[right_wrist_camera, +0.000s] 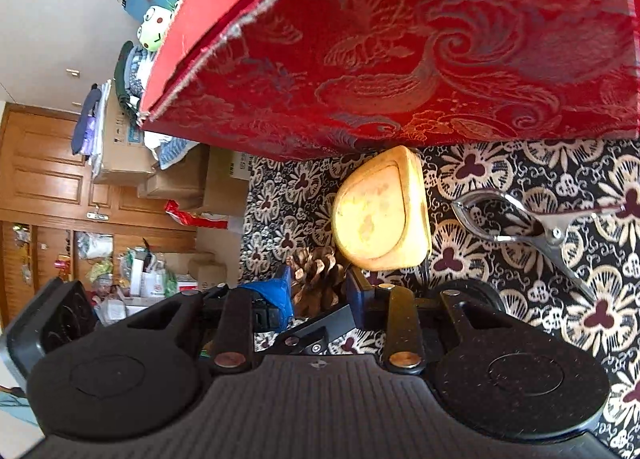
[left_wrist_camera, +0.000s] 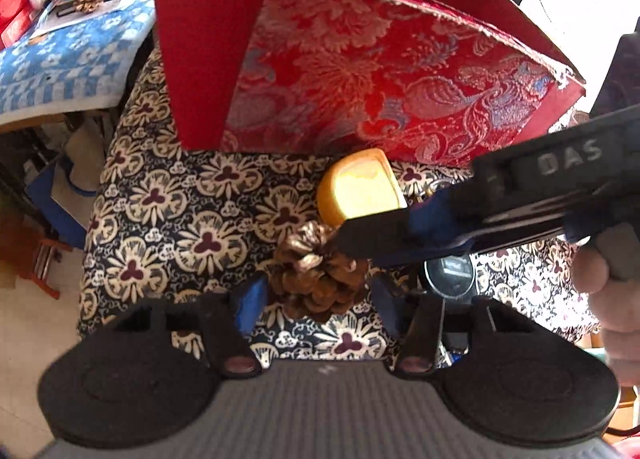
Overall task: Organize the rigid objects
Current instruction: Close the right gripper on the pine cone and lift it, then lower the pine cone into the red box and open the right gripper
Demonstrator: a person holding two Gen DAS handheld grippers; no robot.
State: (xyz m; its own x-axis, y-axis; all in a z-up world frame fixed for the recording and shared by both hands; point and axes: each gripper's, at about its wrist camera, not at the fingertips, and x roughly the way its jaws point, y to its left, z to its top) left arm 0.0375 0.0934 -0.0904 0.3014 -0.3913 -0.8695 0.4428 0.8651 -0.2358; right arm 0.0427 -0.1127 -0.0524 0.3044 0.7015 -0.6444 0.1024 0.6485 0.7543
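Closest in, the left gripper (left_wrist_camera: 318, 295) stands wide, its fingers (left_wrist_camera: 250, 305) flanking the cone (left_wrist_camera: 320, 279) without clearly touching it. The right gripper (right_wrist_camera: 320, 291) reaches the same cone from the side, also wide and holding nothing. The cone lies on the cloth (left_wrist_camera: 180, 219). It looks light and stiff, with brittle scales likely to chip, so a gentle pinch across its fat middle seems best. Its long axis appears to run away from the left camera, though which end is the tip I cannot tell. Just beyond sits the yellow block (left_wrist_camera: 360, 187), then the red box (left_wrist_camera: 360, 71), open-topped. Tongs (right_wrist_camera: 528, 227) lie to the right.
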